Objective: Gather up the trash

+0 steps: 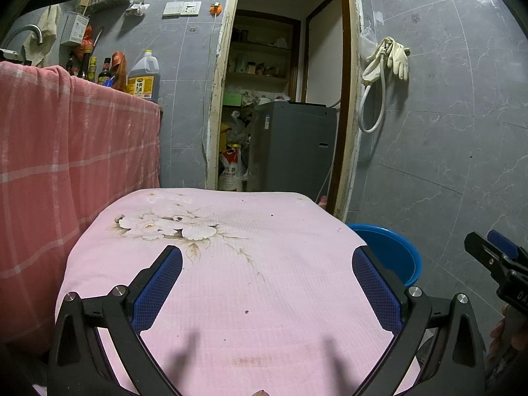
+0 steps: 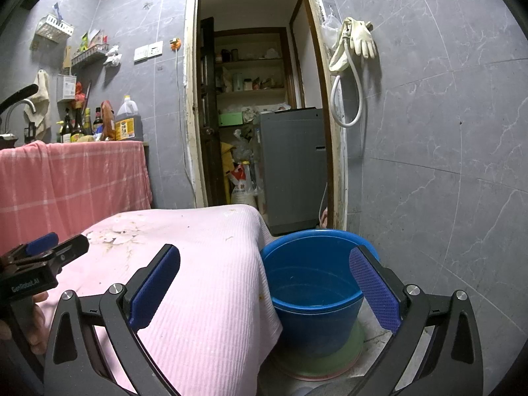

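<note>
Both wrist cams face the doorway (image 1: 283, 99) – left over pink cloth (image 1: 231, 280), right nearer blue bucket (image 2: 313, 283)

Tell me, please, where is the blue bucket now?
The blue bucket stands on the floor right of the pink-covered table, before the doorway, between the right gripper's open fingers in the right wrist view.

Pink ribbed cloth (image 1: 231, 280) with pale, perhaps floral print; blue bucket (image 2: 313, 283); red checked cloth (image 1: 66, 151).
</note>
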The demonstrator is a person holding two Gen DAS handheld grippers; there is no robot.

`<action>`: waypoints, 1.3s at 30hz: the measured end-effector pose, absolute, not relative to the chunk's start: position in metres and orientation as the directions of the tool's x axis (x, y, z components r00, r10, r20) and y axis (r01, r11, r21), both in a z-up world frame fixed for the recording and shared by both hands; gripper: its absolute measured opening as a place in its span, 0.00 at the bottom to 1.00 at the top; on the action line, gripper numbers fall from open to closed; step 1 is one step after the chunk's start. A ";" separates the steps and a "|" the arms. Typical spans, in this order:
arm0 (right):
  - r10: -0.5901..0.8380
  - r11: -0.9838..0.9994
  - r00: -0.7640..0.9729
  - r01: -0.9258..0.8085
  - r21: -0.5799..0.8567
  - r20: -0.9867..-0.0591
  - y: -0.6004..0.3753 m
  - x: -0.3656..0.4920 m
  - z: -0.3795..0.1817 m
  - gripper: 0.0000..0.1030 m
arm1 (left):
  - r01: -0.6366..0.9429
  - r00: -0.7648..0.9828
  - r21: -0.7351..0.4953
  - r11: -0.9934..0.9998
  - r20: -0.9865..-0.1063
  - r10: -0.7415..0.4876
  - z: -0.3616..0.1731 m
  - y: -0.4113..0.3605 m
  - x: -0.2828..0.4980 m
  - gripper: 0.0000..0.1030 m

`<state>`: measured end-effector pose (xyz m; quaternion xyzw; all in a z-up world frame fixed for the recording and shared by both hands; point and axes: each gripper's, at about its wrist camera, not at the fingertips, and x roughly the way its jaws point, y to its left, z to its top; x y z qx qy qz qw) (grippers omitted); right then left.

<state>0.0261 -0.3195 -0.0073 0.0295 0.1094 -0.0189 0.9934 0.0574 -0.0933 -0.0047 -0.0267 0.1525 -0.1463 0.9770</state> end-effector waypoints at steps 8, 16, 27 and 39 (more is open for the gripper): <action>-0.031 0.998 0.975 0.044 0.055 -0.219 -0.320 0.026 -0.008 1.00 | 0.279 0.910 -0.096 0.955 -0.290 -0.295 -0.005 -0.093 0.058 0.98; -0.031 0.998 0.975 0.044 0.055 -0.219 -0.320 0.026 -0.007 1.00 | 0.283 0.911 -0.095 0.954 -0.285 -0.298 -0.005 -0.092 0.057 0.98; -0.031 0.997 0.975 0.044 0.056 -0.219 -0.320 0.026 -0.008 1.00 | 0.254 0.920 -0.073 0.964 -0.288 -0.264 -0.006 -0.087 0.058 0.98; -0.031 0.997 0.975 0.044 0.056 -0.222 -0.319 0.025 -0.009 1.00 | 0.254 0.918 -0.076 0.964 -0.295 -0.265 -0.009 -0.084 0.063 0.98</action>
